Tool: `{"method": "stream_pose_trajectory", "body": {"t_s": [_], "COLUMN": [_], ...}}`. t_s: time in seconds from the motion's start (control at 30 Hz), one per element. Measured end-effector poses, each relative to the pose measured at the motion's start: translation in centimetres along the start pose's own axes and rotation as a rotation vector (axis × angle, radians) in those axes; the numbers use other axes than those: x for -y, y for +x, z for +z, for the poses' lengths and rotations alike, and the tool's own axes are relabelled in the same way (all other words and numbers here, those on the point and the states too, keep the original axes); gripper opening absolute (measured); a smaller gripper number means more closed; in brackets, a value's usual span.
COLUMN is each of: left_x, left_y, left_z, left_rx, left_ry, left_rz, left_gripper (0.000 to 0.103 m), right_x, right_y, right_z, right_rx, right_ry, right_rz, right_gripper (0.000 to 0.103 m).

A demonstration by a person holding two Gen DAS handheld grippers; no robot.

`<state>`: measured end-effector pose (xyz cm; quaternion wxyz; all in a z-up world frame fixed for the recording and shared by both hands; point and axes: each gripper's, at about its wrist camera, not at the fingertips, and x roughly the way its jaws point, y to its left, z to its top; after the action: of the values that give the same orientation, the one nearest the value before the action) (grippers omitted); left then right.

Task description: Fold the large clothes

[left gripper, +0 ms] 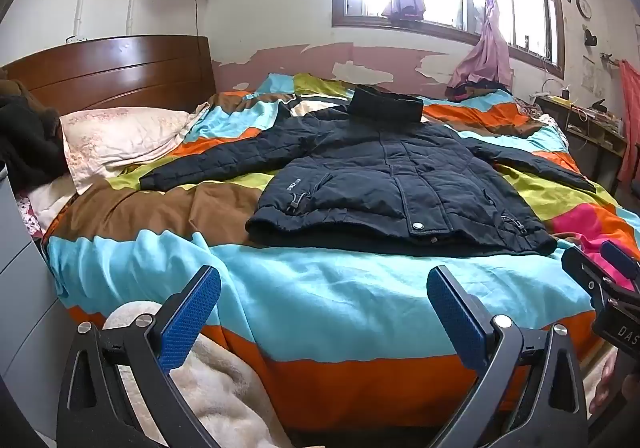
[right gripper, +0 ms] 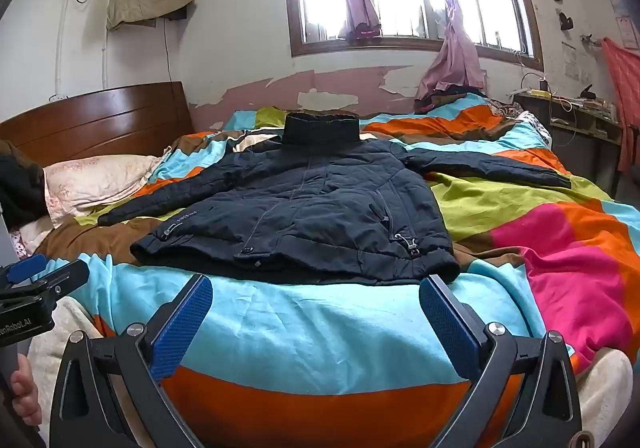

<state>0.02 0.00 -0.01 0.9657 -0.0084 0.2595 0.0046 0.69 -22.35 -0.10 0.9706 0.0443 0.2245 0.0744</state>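
**Jacket laid out, folding not yet begun**

We see the dark padded jacket lying front-up on the striped bedspread, collar toward the window wall and hem toward us. Both sleeves are spread out to the sides — one reaching toward the pillow, the other across the green and orange stripes. The body lies flat, closed down the front, with no part turned over on itself, so we judge the task to be at its very start: the spreading is done, every fold is left.

Our left gripper hangs over the near edge of the bed with its blue pads wide apart and nothing between them. Our right gripper is likewise spread wide and empty, just short of the hem. Neither touches the jacket — bringing the sleeves in looks like the first job.
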Motion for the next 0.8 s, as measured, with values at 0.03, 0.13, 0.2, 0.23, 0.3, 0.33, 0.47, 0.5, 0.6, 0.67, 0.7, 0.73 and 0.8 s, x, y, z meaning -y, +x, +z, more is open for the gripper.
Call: {"method": "stream_pose_trajectory", "body": {"t_s": [0.03,0.13,0.2,0.23,0.3,0.33,0.47,0.5,0.6,0.67,0.7,0.73,0.8], "left_x": [0.0,-0.1,-0.2,-0.3,-0.7,-0.8,-1.0,-1.1,-0.4,-0.5,-0.6,-0.4,-0.4], "left_y": [0.0,0.0,-0.1,-0.2,0.4,0.4,0.6,0.7,0.3,0.3,0.3,0.3,0.3], "left_z": [0.0,-0.1,-0.1,-0.2,-0.4,-0.5,-0.3,-0.3,-0.3,-0.3,-0.3,-0.3,-0.3], "left_rx": [-0.001,-0.002,-0.003,-0.003,-0.008,-0.007,-0.019,-0.019,-0.022,-0.022,-0.022,-0.022,-0.021], "left_ry": [-0.001,-0.007,-0.011,-0.012,-0.008,-0.007,-0.007,-0.005,0.003,0.005,0.005,0.004,0.005], "left_rz": [0.0,0.0,0.0,0.0,0.002,0.003,-0.006,-0.008,-0.005,-0.005,-0.006,-0.005,-0.005], "left_gripper": [0.101,0.101,0.101,0.101,0.101,0.101,0.101,0.101,0.101,0.101,0.101,0.101,0.101], "right_x": [0.0,0.1,0.2,0.2,0.2,0.2,0.2,0.2,0.2,0.3,0.2,0.3,0.3], "right_y": [0.0,0.1,0.2,-0.1,-0.1,-0.1,-0.1,-0.1,-0.1,-0.1,-0.1,-0.1,-0.1], "right_z": [0.0,-0.1,-0.1,-0.1,-0.1,-0.1,-0.2,-0.2,-0.2,-0.2,-0.2,-0.2,-0.2], "right_rx": [0.0,-0.004,-0.007,0.004,0.004,0.004,0.004,0.004,0.005,0.004,0.003,0.003,0.003], "right_ry": [0.0,0.0,0.003,0.002,0.002,0.003,0.004,0.005,0.004,0.005,0.005,0.005,0.004], "right_rz": [-0.001,0.0,-0.001,-0.003,-0.003,-0.004,0.0,0.0,-0.001,-0.001,-0.001,-0.001,-0.001], "right_gripper": [0.103,0.103,0.103,0.103,0.103,0.103,0.103,0.103,0.103,0.103,0.103,0.103,0.103]}}
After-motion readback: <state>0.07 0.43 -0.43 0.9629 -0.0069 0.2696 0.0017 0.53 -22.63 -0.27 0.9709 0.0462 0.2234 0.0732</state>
